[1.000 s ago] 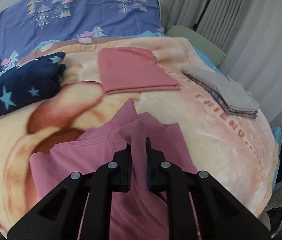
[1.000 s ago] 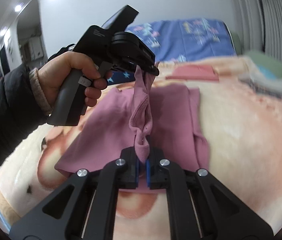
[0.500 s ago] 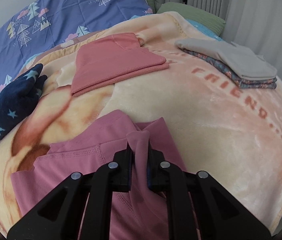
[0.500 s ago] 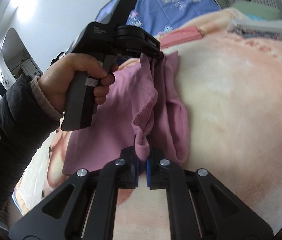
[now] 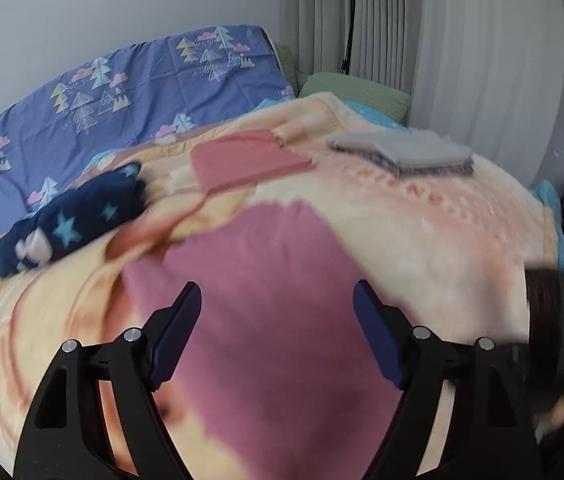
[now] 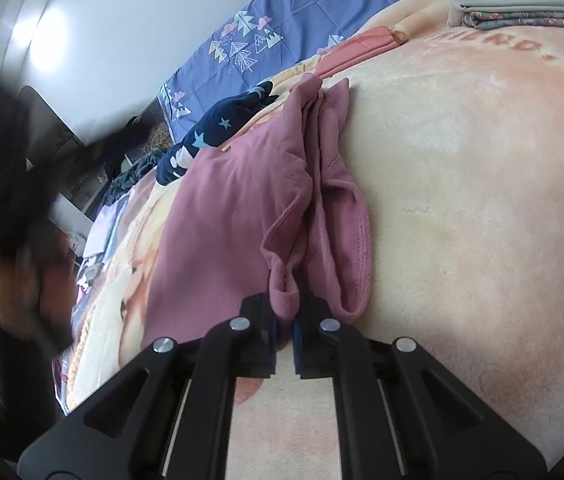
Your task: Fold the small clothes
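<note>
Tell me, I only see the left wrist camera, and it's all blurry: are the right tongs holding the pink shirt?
Observer: Yes. The right tongs are shut on a bunched-up bit of the pink shirt, right at its near edge.
Operator: Is the shirt lying flat over there?
Observer: Not all of it. The left part is smooth, but the right side is doubled over in long wrinkly ridges, and you can see its stitched hem.
</note>
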Demonstrator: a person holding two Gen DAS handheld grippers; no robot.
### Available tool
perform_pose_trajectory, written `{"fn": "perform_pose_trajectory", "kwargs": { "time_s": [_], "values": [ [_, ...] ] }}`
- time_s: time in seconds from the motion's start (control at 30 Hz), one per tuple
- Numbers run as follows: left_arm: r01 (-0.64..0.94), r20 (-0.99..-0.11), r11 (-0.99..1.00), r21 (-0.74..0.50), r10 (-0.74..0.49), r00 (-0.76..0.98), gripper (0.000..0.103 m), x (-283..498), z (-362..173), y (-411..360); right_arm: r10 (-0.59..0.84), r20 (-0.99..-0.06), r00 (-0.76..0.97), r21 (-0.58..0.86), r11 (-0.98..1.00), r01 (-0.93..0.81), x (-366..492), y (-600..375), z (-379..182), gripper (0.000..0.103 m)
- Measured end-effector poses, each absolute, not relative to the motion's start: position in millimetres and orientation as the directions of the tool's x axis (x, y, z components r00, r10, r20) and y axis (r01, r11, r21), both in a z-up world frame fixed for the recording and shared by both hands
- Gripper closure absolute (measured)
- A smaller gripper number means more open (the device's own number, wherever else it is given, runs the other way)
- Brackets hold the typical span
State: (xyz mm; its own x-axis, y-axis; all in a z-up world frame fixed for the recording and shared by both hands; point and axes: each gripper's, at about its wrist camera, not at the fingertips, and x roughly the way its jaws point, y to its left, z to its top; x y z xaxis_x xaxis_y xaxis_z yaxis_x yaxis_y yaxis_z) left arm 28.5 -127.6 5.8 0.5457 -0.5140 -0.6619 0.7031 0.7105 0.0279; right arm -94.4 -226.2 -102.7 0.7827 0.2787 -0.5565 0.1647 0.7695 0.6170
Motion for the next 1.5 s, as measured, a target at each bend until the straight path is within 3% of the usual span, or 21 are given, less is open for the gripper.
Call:
{"fn": "perform_pose_trajectory", "kwargs": {
  "time_s": [0.17, 0.3, 0.4, 0.6, 0.73, 0.77, 0.9, 0.93, 1.0, 1.17, 1.27, 1.4, 1.5],
  "values": [
    [0.701, -0.748, 0.710, 0.066, -0.430, 0.506, 0.024, -29.0, -41.4, -78.8, 0.267, -0.482, 0.834, 0.623, 0.774, 0.112, -101.3, -224.9, -84.4, 0.098],
    [0.697, -0.767, 0.711, 0.093, -0.395, 0.505, 0.024, -50.5, -65.3, -74.6, 0.195, -0.404, 0.894, 0.578, 0.812, 0.084, -117.2, -220.7, -56.0, 0.098],
    [0.677, -0.770, 0.731, 0.083, -0.384, 0.510, 0.024, -49.4, -72.4, -81.9, 0.174, -0.432, 0.885, 0.588, 0.798, 0.130, -115.0, -229.7, -60.1, 0.098],
    [0.580, -0.744, 0.793, 0.189, -0.269, 0.611, 0.024, -42.7, -81.3, -91.3, 0.188, -0.489, 0.852, 0.592, 0.788, 0.166, -109.2, -234.2, -76.8, 0.098],
    [0.515, -0.748, 0.847, 0.130, -0.258, 0.612, 0.026, -38.0, -80.7, -70.4, 0.175, -0.566, 0.806, 0.556, 0.803, 0.216, -105.0, -236.9, -90.2, 0.097],
    [0.503, -0.748, 0.857, 0.114, -0.259, 0.610, 0.029, -38.0, -80.2, -64.1, 0.183, -0.577, 0.796, 0.558, 0.800, 0.221, -103.8, -237.3, -94.6, 0.096],
    [0.523, -0.758, 0.851, 0.050, -0.309, 0.575, 0.064, -43.9, -78.9, -53.0, 0.219, -0.608, 0.763, 0.543, 0.816, 0.199, -103.4, -231.9, -97.9, 0.088],
    [0.552, -0.763, 0.833, 0.043, -0.329, 0.556, 0.077, -48.6, -77.1, -54.8, 0.225, -0.607, 0.762, 0.539, 0.821, 0.187, -104.0, -231.5, -95.9, 0.081],
    [0.598, -0.771, 0.800, 0.045, -0.352, 0.530, 0.091, -57.7, -73.4, -57.6, 0.227, -0.586, 0.778, 0.536, 0.829, 0.162, -108.0, -236.4, -84.1, 0.071],
    [0.702, -0.743, 0.712, 0.010, -0.464, 0.482, 0.091, -76.8, -48.6, -60.3, 0.144, -0.557, 0.818, 0.476, 0.862, 0.172, -94.0, -264.0, -43.4, 0.066],
    [0.688, -0.722, 0.725, 0.026, -0.462, 0.515, 0.090, -68.1, -47.7, -68.8, 0.167, -0.555, 0.815, 0.473, 0.869, 0.144, -53.9, -278.9, -34.1, 0.066],
    [0.621, -0.757, 0.783, 0.027, -0.390, 0.524, 0.077, -38.7, -80.6, -78.2, 0.179, -0.602, 0.779, 0.508, 0.838, 0.200, 9.6, -300.4, -45.7, 0.066],
    [0.612, -0.755, 0.790, -0.025, -0.416, 0.506, 0.074, -32.3, -88.1, -74.8, 0.189, -0.625, 0.757, 0.513, 0.830, 0.217, 44.7, -304.8, -54.2, 0.066]
  ]
}}
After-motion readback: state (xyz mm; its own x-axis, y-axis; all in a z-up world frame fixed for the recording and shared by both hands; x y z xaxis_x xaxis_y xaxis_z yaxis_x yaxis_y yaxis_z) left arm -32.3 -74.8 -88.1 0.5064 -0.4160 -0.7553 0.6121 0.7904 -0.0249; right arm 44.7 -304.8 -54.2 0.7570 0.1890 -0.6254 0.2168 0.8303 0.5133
